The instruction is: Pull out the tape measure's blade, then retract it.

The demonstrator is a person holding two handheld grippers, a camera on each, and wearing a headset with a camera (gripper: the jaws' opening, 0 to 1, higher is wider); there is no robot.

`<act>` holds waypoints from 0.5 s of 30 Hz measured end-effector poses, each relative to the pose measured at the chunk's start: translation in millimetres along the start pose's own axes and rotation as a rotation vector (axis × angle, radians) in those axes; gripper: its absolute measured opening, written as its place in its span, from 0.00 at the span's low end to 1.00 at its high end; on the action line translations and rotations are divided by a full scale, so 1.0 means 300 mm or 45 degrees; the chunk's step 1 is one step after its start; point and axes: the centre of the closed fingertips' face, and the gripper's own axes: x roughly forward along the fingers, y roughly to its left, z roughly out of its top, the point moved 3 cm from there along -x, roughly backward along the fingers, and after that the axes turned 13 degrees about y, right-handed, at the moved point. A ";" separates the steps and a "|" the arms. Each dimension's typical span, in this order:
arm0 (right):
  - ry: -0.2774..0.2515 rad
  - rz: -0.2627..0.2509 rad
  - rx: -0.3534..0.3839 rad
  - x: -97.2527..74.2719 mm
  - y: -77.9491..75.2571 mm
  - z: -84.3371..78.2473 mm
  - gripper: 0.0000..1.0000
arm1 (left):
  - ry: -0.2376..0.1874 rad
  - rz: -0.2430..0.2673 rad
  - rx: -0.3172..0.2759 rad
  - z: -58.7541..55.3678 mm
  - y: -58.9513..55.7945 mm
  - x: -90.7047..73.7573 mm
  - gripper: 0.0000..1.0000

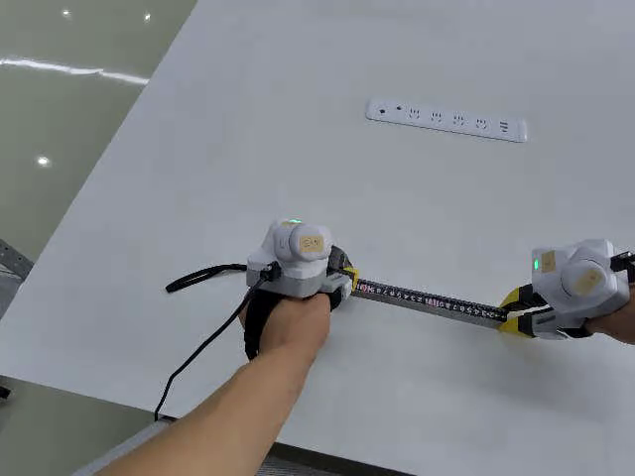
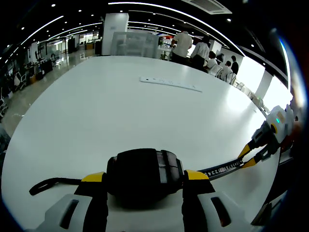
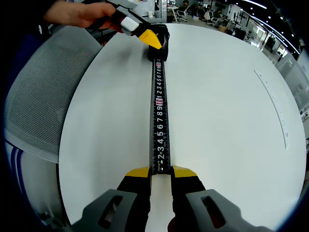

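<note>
Surface: wide white table, matt, running from the bottom of the head view to its top right
Tape measure: tape measure with its blade drawn out, lying across the lower part of the head view from centre to right edge
Case: black case, rounded and ribbed on top, at the bottom centre of the left gripper view
Blade: dark blade with white numerals and red marks at intervals, a straight band low over the table; whether it touches the top cannot be told
Strap: black strap looping onto the table from the case toward the left of the head view
Left gripper: left gripper, white body with yellow-tipped black jaws, clamped on the case from both sides
Right gripper: right gripper at the right edge of the head view, jaws pinched together on the free tip of the blade
Hand: left hand below the left gripper, forearm running to the bottom edge
Cable: black cable from the left gripper to the near table edge
Power strip: white power strip flat on the table in the upper right, well apart from the blade
Chair: grey mesh chair back at the left of the right gripper view
Floor: glossy grey-green floor in the upper left, with lamp reflections
Room: open office with ceiling light strips; people standing beyond the far table edge at the top of the left gripper view
</note>
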 end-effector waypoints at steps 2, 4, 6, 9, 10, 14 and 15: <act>0.001 0.000 -0.003 0.001 0.000 0.003 0.12 | -0.003 -0.002 0.003 -0.001 0.001 0.000 0.58; -0.002 0.000 -0.001 0.001 0.000 0.004 0.12 | -0.005 -0.003 0.002 -0.001 0.001 -0.001 0.58; -0.006 -0.002 0.001 0.001 -0.001 0.006 0.12 | -0.007 -0.005 0.002 0.000 0.002 0.000 0.58; -0.011 -0.005 0.006 0.002 -0.003 0.009 0.12 | -0.010 -0.009 0.004 0.000 0.002 0.000 0.58; -0.012 -0.006 0.007 0.002 -0.003 0.010 0.12 | -0.011 -0.009 0.003 0.000 0.002 0.000 0.58; -0.020 -0.008 0.010 0.004 -0.005 0.015 0.12 | -0.015 -0.014 0.001 0.001 0.002 -0.001 0.58; -0.022 -0.009 0.011 0.004 -0.005 0.016 0.12 | -0.016 -0.016 0.000 0.001 0.003 -0.002 0.58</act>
